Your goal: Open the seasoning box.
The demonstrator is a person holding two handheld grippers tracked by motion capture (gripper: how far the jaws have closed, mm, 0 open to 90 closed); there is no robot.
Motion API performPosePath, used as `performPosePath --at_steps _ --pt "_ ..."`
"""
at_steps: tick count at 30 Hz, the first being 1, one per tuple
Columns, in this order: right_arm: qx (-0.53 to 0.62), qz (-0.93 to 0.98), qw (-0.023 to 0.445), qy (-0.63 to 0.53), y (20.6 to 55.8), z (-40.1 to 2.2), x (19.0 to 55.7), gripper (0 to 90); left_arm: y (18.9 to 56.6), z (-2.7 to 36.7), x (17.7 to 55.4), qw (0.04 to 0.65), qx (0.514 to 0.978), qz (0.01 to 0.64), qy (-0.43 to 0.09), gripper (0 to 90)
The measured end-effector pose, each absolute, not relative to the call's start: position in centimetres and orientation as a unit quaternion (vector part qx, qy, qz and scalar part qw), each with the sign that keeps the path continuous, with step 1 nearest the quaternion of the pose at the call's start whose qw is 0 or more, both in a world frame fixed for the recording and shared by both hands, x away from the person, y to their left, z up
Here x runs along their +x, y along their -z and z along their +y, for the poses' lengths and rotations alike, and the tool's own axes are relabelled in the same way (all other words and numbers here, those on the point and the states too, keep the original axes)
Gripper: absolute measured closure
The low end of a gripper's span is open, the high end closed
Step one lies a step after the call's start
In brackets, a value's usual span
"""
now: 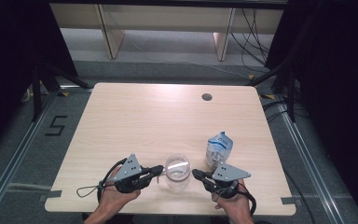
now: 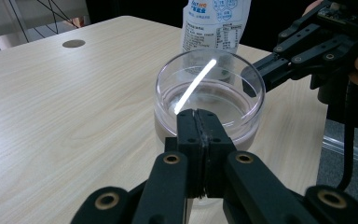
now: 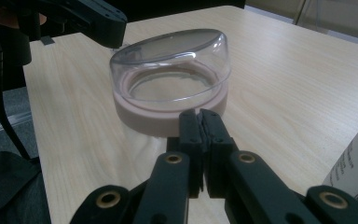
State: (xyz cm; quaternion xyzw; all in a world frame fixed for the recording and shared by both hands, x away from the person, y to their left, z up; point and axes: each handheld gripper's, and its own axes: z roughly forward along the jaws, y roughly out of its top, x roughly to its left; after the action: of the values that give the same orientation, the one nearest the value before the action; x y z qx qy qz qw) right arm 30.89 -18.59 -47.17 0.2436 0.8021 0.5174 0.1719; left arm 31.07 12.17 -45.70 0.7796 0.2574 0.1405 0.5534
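Jar (image 1: 177,171) stands upright near the table's (image 1: 135,116) front edge, between both grippers. Left gripper (image 1: 159,170) and right gripper (image 1: 196,174): jaws fully closed, holding nothing, tips just beside the jar. Pouch (image 1: 218,148) stands behind the right gripper.

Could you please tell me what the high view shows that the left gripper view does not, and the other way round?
The high view alone gives the whole pale wooden table, the grey floor with the black mark like a 5, both of the person's hands, and the left gripper from outside. The left gripper view alone gives the printed label on the white plastic pouch and the bright streak of light across the clear round glass container. Both show that container, the pouch, the round hole in the tabletop and the right gripper, shut.
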Motion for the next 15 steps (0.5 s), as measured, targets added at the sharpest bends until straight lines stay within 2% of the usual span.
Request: performPosePath --at_steps 6,8,15 --pt "0.248 0.806 0.155 -0.514 46.94 -18.44 30.86 90.0 45.73 12.19 31.04 0.554 0.779 0.257 -0.141 88.8" --pt "0.242 0.804 0.17 -0.516 46.94 -18.39 31.06 90.0 45.75 12.21 31.05 0.555 0.778 0.258 -0.139 88.9" --pt "0.244 0.807 0.164 -0.512 46.8 -18.12 31.14 90.0 45.79 12.22 31.04 0.557 0.777 0.257 -0.139 89.0"
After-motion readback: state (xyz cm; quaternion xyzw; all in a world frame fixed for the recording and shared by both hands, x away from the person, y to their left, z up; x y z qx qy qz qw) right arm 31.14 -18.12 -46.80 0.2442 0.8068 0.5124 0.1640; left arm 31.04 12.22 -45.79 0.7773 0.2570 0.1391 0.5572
